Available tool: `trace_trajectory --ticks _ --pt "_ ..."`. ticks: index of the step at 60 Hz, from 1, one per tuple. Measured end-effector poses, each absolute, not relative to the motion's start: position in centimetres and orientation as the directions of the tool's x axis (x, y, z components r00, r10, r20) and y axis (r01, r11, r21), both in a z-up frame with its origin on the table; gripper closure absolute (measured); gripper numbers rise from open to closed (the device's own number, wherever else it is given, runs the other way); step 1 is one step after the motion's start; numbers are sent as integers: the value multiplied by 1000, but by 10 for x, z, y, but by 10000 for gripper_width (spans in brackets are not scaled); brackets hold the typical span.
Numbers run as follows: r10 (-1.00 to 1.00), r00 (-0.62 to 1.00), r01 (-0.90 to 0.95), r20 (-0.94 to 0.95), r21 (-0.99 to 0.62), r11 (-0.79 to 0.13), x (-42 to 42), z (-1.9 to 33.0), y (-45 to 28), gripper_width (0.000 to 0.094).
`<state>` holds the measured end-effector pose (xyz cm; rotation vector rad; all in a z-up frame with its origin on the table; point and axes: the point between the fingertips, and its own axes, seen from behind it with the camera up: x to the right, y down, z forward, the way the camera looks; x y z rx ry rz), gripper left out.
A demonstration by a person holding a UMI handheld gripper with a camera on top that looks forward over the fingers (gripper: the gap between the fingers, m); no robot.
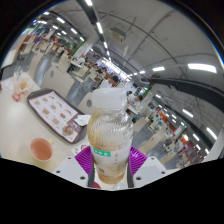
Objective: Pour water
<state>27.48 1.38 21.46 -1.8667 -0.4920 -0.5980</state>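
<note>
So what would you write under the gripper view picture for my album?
Gripper with purple pads holding a capped bottle of amber liquid over a table.

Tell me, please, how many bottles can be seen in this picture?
1. The bottle, white-capped and holding a yellowish liquid, stands upright between the jaws of the gripper, right of the tray. Others may be hidden behind it.

A clear plastic bottle point(109, 133) with a white cap stands upright between the gripper point(110, 160) fingers, its lower body pressed on both sides by the purple pads point(84, 157). It holds a pale yellowish liquid that reaches nearly to its shoulder. The cap is on, rising just ahead of the fingertips.
</note>
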Motion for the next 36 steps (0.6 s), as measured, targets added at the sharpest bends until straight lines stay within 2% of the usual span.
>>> trace_trajectory --ticks 6,12,21,30,36 --pt "41 926 363 375 -854 -373 291 191 14 496" --pt "53 978 204 199 -895 -397 305 155 13 495" --pt "59 992 125 110 -888 -443 325 97 14 497" --pt "45 998 62 47 -876 -478 339 52 8 492" --pt "30 1000 11 -3 -894 -447 342 48 7 467"
